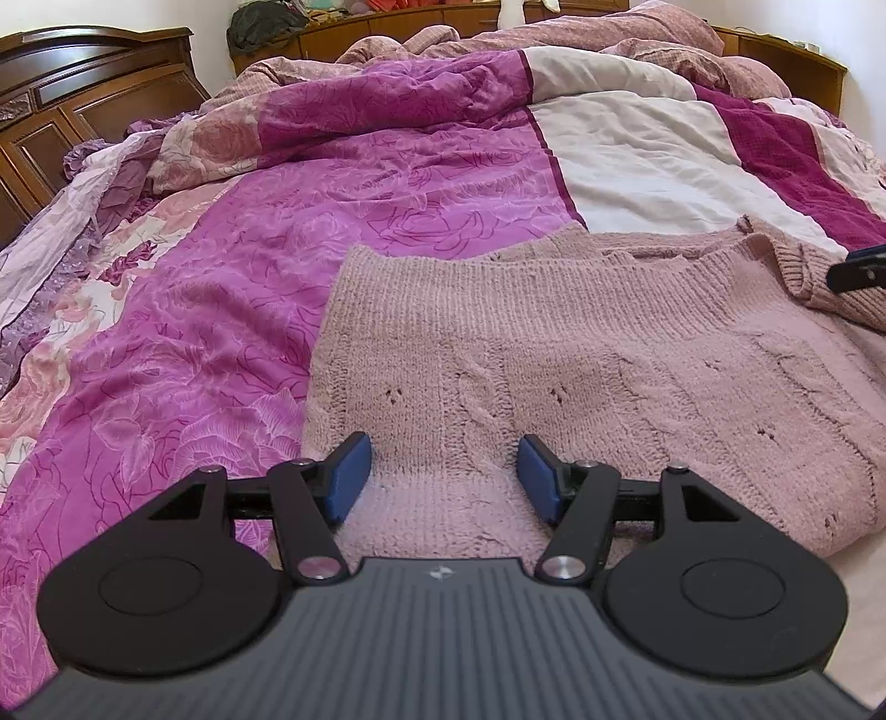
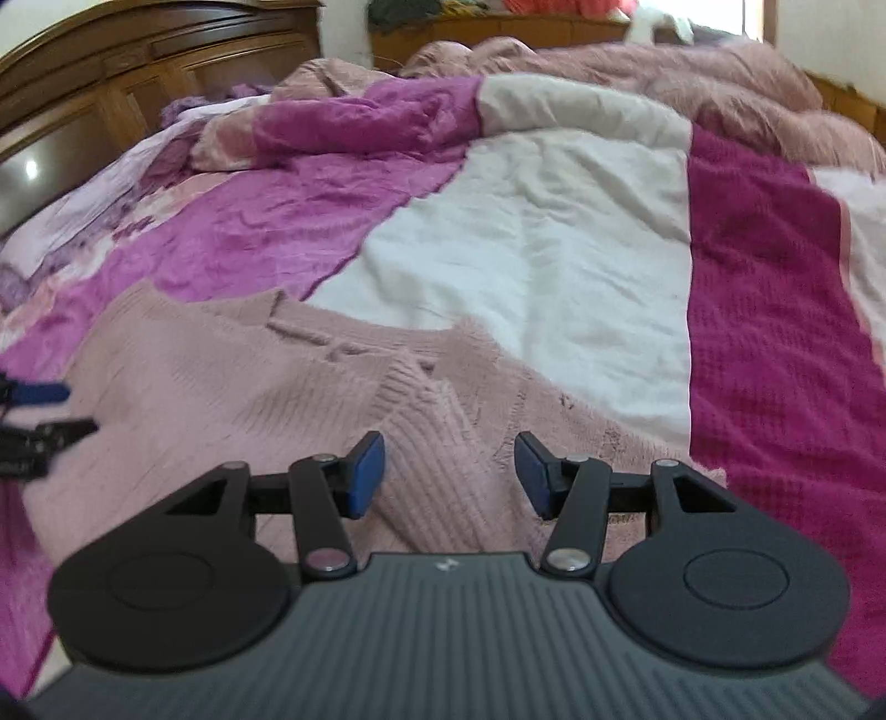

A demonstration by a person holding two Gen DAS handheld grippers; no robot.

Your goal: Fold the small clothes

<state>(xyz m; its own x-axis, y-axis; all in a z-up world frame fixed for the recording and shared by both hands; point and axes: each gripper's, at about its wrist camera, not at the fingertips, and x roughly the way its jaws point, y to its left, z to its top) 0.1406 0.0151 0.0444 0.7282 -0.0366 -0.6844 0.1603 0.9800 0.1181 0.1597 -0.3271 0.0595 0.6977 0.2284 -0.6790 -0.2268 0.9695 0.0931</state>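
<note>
A pink knitted sweater [image 1: 554, 360] lay spread flat on the near part of a bed [image 1: 637, 160], directly ahead of and beneath both pairs of tongs. The left tongs [image 1: 443, 479] stood spread wide, their blue pads [image 1: 349, 476] low over the sweater's ribbed bottom hem, with knit showing between them and nothing pinched. The right tongs [image 2: 449, 476] were likewise spread, hovering over a bunched, ribbed fold of the sweater [image 2: 421, 421] near its right side; whether the pads touched the wool could not be told, the right wrist view being blurred. Each pair showed at the edge of the other's view: the right tongs [image 1: 858, 266] beside a turned-up ribbed cuff, the left tongs [image 2: 33, 415] over the sweater's left portion. Beyond the tongs stretched a rumpled patchwork quilt [image 1: 343, 221] of magenta rose print, cream and dark crimson panels, the sweater resting across the magenta and cream ones. Farther off stood a carved wooden headboard [image 1: 83, 83] to the left and a wooden shelf [image 1: 387, 25] carrying heaped clothes.
</note>
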